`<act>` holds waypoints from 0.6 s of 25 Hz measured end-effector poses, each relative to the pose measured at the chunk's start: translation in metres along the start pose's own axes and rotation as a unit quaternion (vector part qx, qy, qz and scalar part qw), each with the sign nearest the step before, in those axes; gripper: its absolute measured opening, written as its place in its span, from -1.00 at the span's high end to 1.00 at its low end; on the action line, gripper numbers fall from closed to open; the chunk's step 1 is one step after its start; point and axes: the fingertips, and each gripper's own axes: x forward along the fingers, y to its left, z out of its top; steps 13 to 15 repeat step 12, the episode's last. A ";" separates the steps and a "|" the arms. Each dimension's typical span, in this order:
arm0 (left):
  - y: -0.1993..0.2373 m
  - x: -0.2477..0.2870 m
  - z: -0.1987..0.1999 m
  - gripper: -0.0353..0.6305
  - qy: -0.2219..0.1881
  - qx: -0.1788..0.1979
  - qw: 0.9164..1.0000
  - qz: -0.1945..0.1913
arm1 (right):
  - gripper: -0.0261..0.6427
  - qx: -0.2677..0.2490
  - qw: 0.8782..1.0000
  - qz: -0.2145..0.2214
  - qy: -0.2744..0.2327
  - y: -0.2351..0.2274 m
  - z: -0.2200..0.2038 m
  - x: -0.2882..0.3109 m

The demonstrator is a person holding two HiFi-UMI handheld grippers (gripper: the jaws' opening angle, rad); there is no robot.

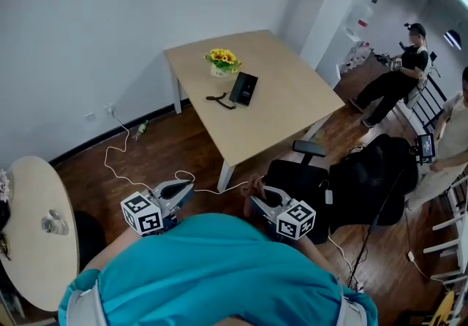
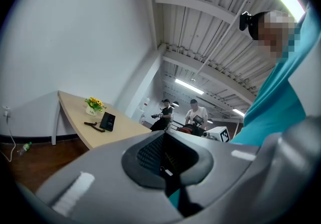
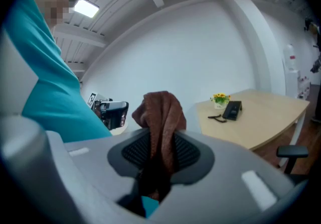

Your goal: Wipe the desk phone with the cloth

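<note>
Head view: the wooden bench (image 1: 292,109) stands by the white wall, well apart from both claws, which sit close in front of the person's teal top (image 1: 219,266). Left claw (image 1: 183,188): jaws together, nothing between them (the left gripper view confirms this). Right claw (image 1: 259,199): clamped on the brown cloth (image 3: 160,112), which stands up out of the jaws. Desk phone (image 1: 243,88): lying on the bench, just beside a small pot of yellow flowers (image 1: 222,61)
</note>
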 end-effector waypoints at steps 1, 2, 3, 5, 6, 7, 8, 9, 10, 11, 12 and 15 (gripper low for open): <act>0.001 0.002 0.001 0.88 0.002 0.002 1.000 -0.002 | 0.60 -0.002 1.000 0.002 -0.002 -0.001 0.002 0.001; 0.001 0.005 0.002 0.88 0.004 0.004 1.000 -0.004 | 0.60 -0.003 1.000 0.003 -0.004 -0.003 0.005 0.003; 0.001 0.007 0.003 0.88 0.005 0.006 1.000 -0.007 | 0.60 -0.005 1.000 0.003 -0.006 -0.004 0.007 0.004; 0.000 0.011 0.005 0.88 0.006 0.005 1.000 -0.010 | 0.60 -0.005 1.000 0.004 -0.008 -0.004 0.011 0.005; 0.000 0.012 0.006 0.88 0.006 0.003 1.000 -0.010 | 0.60 -0.006 1.000 0.004 -0.008 -0.004 0.011 0.005; 0.000 0.012 0.006 0.88 0.007 0.001 1.000 -0.011 | 0.60 -0.008 1.000 0.005 -0.008 -0.003 0.012 0.005; 0.001 0.012 0.006 0.88 0.008 0.002 1.000 -0.013 | 0.60 -0.010 1.000 0.005 -0.008 -0.002 0.012 0.006; 0.001 0.011 0.006 0.88 0.009 0.004 1.000 -0.015 | 0.60 -0.012 1.000 0.005 -0.009 -0.001 0.013 0.007; 0.002 0.011 0.006 0.88 0.010 0.006 1.000 -0.018 | 0.60 -0.015 1.000 0.004 -0.010 0.000 0.014 0.007; 0.003 0.011 0.007 0.88 0.011 0.007 1.000 -0.019 | 0.60 -0.017 1.000 0.004 -0.012 0.000 0.015 0.008; 0.003 0.011 0.008 0.88 0.012 0.008 1.000 -0.021 | 0.60 -0.019 1.000 0.003 -0.013 0.000 0.016 0.009; 0.003 0.011 0.008 0.88 0.012 0.008 1.000 -0.021 | 0.60 -0.019 1.000 0.003 -0.013 0.000 0.016 0.009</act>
